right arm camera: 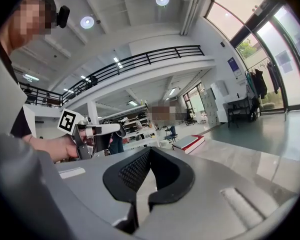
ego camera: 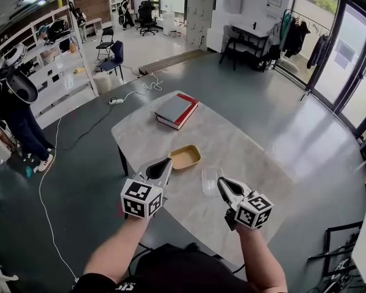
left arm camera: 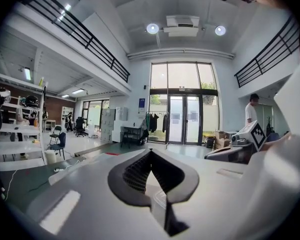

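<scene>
Glass (ego camera: 210,180), tray (ego camera: 185,157) and book (ego camera: 176,110): one each.

Left gripper (ego camera: 162,166) and right gripper (ego camera: 224,184) are the same build: light grey plastic shell and black jaw pads (left arm camera: 132,176) with a fine grid texture on the inner faces. Each carries a white cube (ego camera: 142,199) with black square markers. The person wears a black short-sleeved top (ego camera: 171,268) and a small black head camera (right arm camera: 63,15).
</scene>
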